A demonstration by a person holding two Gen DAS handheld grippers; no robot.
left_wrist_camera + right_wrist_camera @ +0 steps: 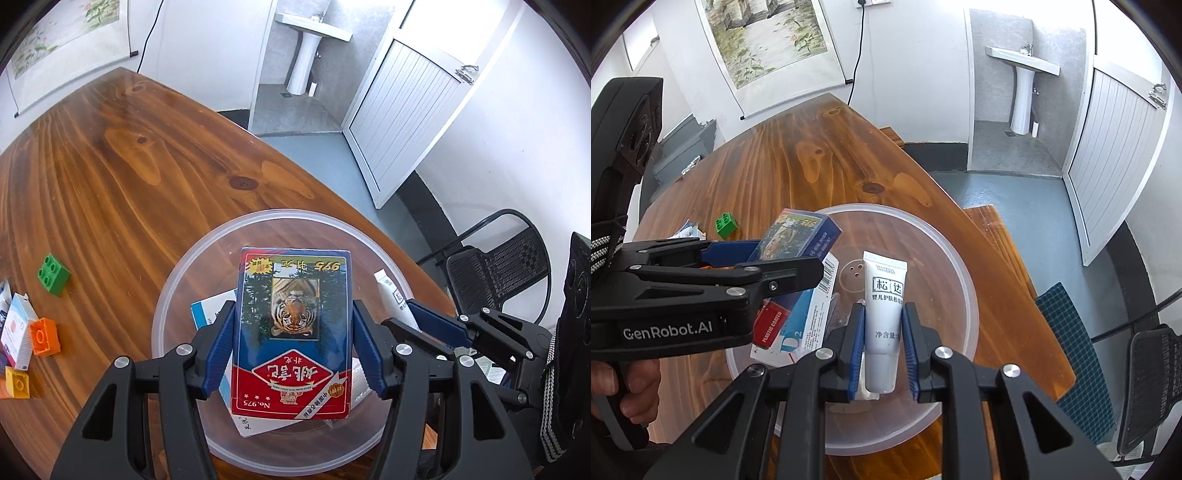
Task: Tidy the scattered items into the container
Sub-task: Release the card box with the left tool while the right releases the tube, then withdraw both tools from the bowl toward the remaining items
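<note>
My left gripper (293, 332) is shut on a playing card box (291, 332) with a tiger picture, held over the clear plastic bowl (177, 280). It also shows in the right wrist view (798, 236). My right gripper (884, 332) is shut on a white cream tube (884, 314) above the bowl (960, 280). A white and blue medicine box (809, 321) lies inside the bowl under the card box. The tube also shows at the bowl's right side in the left wrist view (393, 295).
On the wooden table (110, 166) to the left lie a green brick (53, 274), an orange brick (45, 336), a yellow brick (17, 384) and a small white carton (16, 332). A black mesh chair (498, 269) stands right of the table.
</note>
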